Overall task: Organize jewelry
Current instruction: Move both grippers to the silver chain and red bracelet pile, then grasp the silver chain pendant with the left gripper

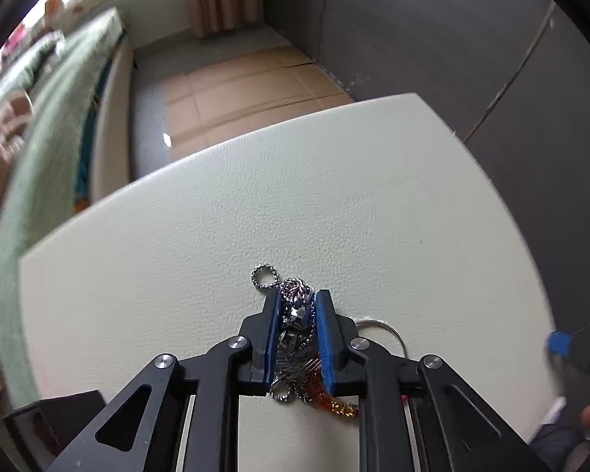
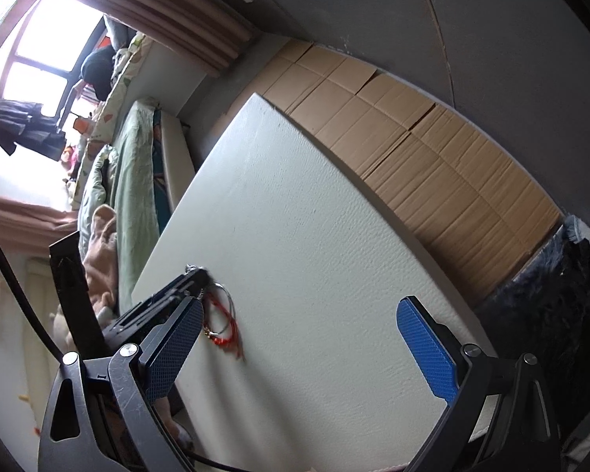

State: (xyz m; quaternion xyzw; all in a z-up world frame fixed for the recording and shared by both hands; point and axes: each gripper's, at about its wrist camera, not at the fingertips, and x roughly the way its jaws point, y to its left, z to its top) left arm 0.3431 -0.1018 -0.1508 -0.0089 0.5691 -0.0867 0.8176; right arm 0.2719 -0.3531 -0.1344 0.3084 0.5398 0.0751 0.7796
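A tangled jewelry clump (image 1: 297, 338) on the white counter (image 1: 177, 275) is clenched by the left gripper (image 1: 298, 303); the right gripper (image 2: 299, 338) is spread, empty. If lifted, snagged chains and the red cord (image 2: 226, 334) could be dragged along or dropped.

The right claw (image 2: 299, 348) hangs wide open over the pale counter (image 2: 314, 236); near the counter's left edge, the left claw (image 2: 194, 275) rests beside a thin silver bangle (image 2: 227, 299) and a red cord (image 2: 226, 332); flattened cardboard (image 2: 432, 149) borders the counter's far side.
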